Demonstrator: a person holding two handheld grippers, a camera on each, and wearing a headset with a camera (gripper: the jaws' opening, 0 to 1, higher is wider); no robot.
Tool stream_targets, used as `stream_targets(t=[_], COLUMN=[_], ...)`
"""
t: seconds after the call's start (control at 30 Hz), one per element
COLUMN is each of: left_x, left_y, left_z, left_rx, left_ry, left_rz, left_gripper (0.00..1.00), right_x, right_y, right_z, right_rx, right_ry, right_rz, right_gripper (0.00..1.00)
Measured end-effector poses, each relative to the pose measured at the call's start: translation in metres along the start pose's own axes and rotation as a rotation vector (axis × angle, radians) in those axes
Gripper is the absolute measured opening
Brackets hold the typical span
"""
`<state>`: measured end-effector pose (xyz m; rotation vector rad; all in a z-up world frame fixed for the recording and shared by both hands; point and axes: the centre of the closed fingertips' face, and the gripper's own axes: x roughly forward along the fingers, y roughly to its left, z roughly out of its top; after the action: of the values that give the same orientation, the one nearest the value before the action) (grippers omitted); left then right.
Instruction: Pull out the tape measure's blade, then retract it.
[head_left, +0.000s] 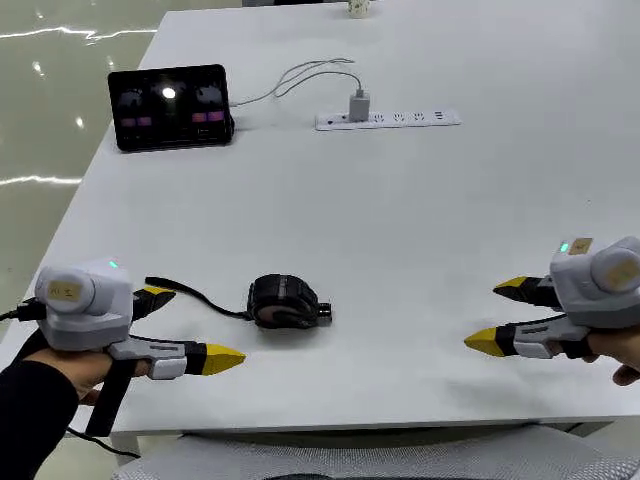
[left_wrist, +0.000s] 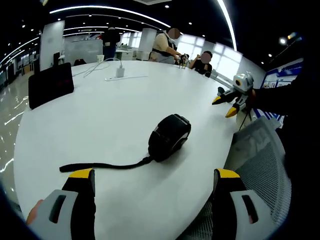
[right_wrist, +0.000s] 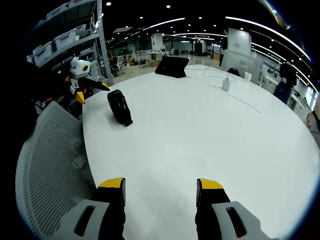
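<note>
Tape measure (head_left: 285, 302) free, left tongs (head_left: 200, 325), right tongs (head_left: 483, 315) agape

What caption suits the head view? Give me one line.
Left gripper and right gripper, both open, flank a black tape measure lying untouched on the white table.

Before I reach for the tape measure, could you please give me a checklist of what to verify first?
1. The tape measure lies on the table, between the grippers: ok.
2. Its blade is fully retracted: ok, none is drawn out.
3. The left gripper is open and empty: ok.
4. The right gripper is open and empty: ok, though it is far from the tape measure.
5. The strap is clear of the left gripper: not ok, its end lies beside one jaw tip.
6. The blade's hook is located: cannot tell.
</note>
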<state>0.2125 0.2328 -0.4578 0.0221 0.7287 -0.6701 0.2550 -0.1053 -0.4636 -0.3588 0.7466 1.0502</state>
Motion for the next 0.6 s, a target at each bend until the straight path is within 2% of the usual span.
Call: stream_targets(t=[0.2,0.37,0.6], left_x=[-0.007,-0.011,-0.018], left_y=[0.004,0.003,0.013], left_z=[-0.002,-0.006,-0.007], left_rx=[0.038,0.030,0.020], left_ry=[0.009,0.034,0.036], left_rz=[0.003,0.001,0.015], left_gripper=[0.99,0.99,0.99], right_x=[-0.015,-0.022,-0.032], right_y=[-0.008,-0.014,-0.018], right_z=[-0.013,-0.027,-0.032], right_rx=[0.009,0.014,0.022], right_ry=[0.003,0.019,0.012], right_rz=[-0.012,-0.024,-0.027], right_gripper=[0.62,0.67,0.82])
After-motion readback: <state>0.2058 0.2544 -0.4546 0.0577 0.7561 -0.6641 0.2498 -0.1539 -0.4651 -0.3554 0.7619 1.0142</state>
